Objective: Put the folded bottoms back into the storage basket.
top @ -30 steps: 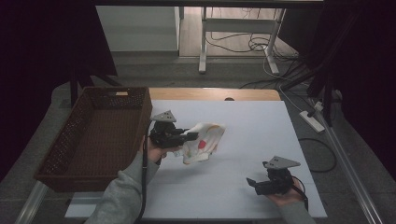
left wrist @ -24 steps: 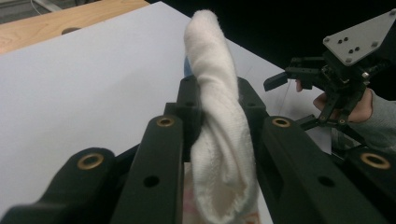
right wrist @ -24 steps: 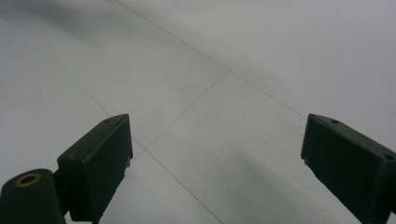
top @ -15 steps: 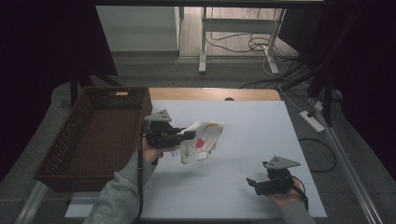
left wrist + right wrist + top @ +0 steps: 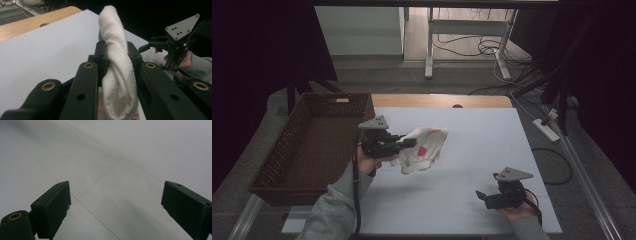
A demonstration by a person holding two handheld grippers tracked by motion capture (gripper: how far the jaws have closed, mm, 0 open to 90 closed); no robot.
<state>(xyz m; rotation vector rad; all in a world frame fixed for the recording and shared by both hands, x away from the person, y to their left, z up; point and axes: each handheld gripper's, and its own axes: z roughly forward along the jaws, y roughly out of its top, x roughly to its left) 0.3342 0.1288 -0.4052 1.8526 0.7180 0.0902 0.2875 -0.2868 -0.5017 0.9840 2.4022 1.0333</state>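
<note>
Basket [image 5: 307, 145] left of table [image 5: 482, 150]; cloth [image 5: 424, 149] just right of basket, seemingly above table.

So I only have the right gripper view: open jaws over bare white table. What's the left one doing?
Observer: The left gripper is shut on a white cloth and holds it clear of the table.
Operator: Plain white?
Observer: No, it has red and orange prints.
Operator: Anything beside it?
Observer: A brown wicker basket, past the table's left edge.
</note>
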